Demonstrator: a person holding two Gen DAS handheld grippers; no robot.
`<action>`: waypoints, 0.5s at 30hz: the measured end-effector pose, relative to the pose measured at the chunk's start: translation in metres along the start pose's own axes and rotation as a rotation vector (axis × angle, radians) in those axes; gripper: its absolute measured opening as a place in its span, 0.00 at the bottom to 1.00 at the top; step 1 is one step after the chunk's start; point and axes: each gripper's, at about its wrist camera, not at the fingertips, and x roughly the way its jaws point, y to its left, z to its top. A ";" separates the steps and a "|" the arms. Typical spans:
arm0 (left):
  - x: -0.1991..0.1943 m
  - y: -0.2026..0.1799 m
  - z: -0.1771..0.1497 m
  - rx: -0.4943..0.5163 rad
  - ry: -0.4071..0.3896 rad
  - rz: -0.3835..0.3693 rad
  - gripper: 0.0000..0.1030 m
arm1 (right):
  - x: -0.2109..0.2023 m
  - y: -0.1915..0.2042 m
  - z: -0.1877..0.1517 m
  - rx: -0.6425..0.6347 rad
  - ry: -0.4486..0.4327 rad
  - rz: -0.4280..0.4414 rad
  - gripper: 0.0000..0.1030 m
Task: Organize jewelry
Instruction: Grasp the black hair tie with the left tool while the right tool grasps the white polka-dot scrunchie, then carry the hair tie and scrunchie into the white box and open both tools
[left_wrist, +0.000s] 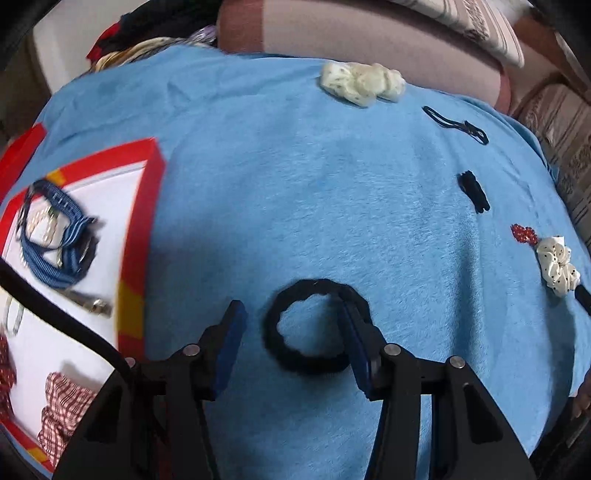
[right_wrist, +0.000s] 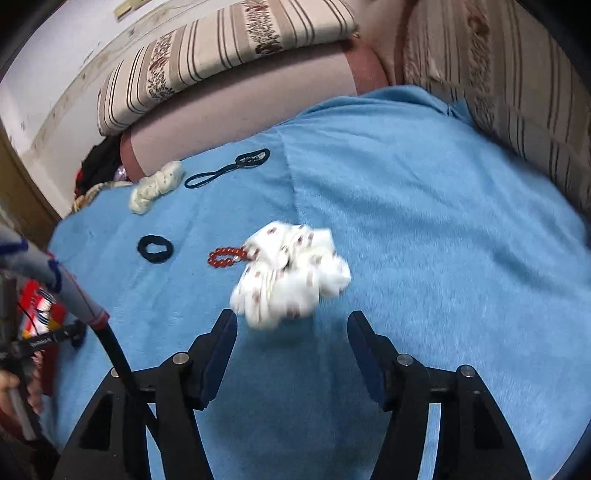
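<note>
A black hair tie ring (left_wrist: 314, 326) lies on the blue blanket (left_wrist: 295, 184) between the fingers of my open left gripper (left_wrist: 291, 314); the right finger overlaps its right edge. The red-rimmed white box (left_wrist: 140, 229) at left holds a blue striped strap (left_wrist: 55, 240), a metal piece and checked fabric. In the right wrist view my open right gripper (right_wrist: 291, 325) hovers just before a white spotted scrunchie (right_wrist: 291, 273), with a red bead bracelet (right_wrist: 225, 256) beside it and a black hair tie (right_wrist: 156, 249) further left.
A cream scrunchie (left_wrist: 364, 83), thin black elastic bands (left_wrist: 454, 125) and a black clip (left_wrist: 474, 192) lie farther back on the blanket. A white spotted scrunchie (left_wrist: 557, 266) and red beads (left_wrist: 523, 233) lie at right. Striped cushions (right_wrist: 221, 55) border the far edge.
</note>
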 end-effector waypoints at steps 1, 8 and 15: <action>0.001 -0.005 0.000 0.018 0.000 -0.006 0.49 | 0.002 0.000 0.001 -0.013 0.000 -0.006 0.65; -0.005 -0.024 -0.004 0.090 -0.029 0.008 0.07 | 0.041 0.005 0.014 -0.049 0.045 -0.074 0.58; -0.052 -0.013 -0.014 0.055 -0.113 -0.024 0.06 | 0.012 0.011 0.014 -0.033 0.022 -0.037 0.15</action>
